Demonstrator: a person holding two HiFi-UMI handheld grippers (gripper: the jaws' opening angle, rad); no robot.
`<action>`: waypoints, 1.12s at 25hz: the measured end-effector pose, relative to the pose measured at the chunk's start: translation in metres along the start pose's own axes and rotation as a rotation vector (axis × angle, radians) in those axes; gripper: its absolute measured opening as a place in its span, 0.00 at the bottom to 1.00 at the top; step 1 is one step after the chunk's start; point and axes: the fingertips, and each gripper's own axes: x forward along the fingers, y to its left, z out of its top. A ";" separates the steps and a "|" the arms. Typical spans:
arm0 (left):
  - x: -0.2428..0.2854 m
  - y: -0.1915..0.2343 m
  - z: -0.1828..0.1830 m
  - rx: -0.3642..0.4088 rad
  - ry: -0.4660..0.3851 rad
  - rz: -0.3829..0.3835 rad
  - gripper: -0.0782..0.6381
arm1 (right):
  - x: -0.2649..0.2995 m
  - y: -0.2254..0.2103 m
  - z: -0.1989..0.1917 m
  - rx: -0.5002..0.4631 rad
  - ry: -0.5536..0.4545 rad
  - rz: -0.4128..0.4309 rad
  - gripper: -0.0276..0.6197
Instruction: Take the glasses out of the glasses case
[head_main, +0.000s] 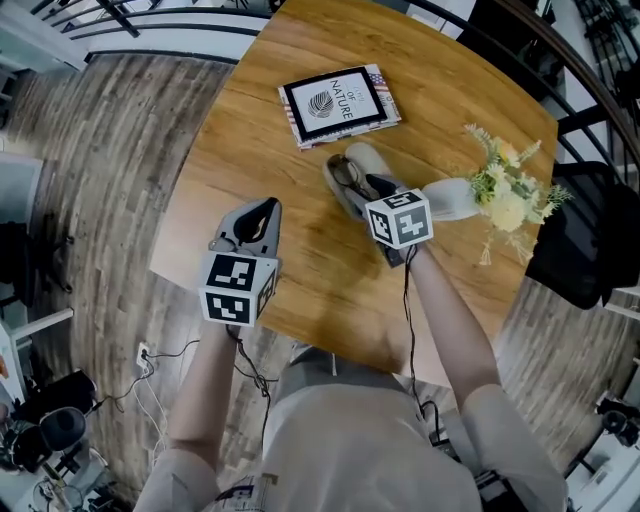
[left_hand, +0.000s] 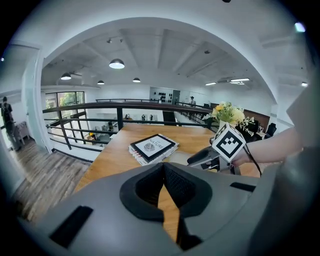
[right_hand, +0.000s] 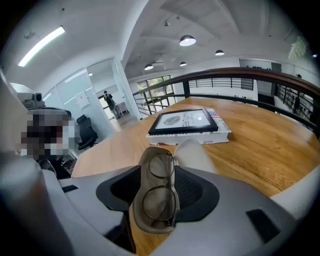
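Observation:
An open beige glasses case (head_main: 337, 187) lies on the wooden table (head_main: 300, 270), with thin-framed glasses (head_main: 348, 175) in its lower half and the lid (head_main: 369, 157) folded back. My right gripper (head_main: 367, 190) is shut on the case. In the right gripper view the case (right_hand: 150, 227) sits between the two pads, with the glasses (right_hand: 159, 186) facing up and the lid (right_hand: 194, 154) behind. My left gripper (head_main: 267, 208) hovers over the table to the left of the case, shut and holding nothing. Its jaws meet at the tip (left_hand: 163, 166).
A book with a dark cover (head_main: 338, 103) lies beyond the case. A white vase with yellow flowers (head_main: 505, 185) stands to the right, close to my right hand. A black chair (head_main: 585, 235) sits off the right edge. A railing (left_hand: 100, 112) runs behind the table.

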 end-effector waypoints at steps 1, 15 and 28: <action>0.001 0.000 -0.004 -0.004 0.007 -0.002 0.13 | 0.007 -0.002 -0.005 0.004 0.019 0.003 0.39; -0.001 -0.009 -0.033 -0.013 0.063 -0.017 0.13 | 0.041 0.012 -0.040 -0.173 0.195 0.042 0.31; -0.039 -0.015 -0.022 -0.003 0.021 0.020 0.13 | -0.014 0.030 0.006 -0.170 0.092 0.035 0.12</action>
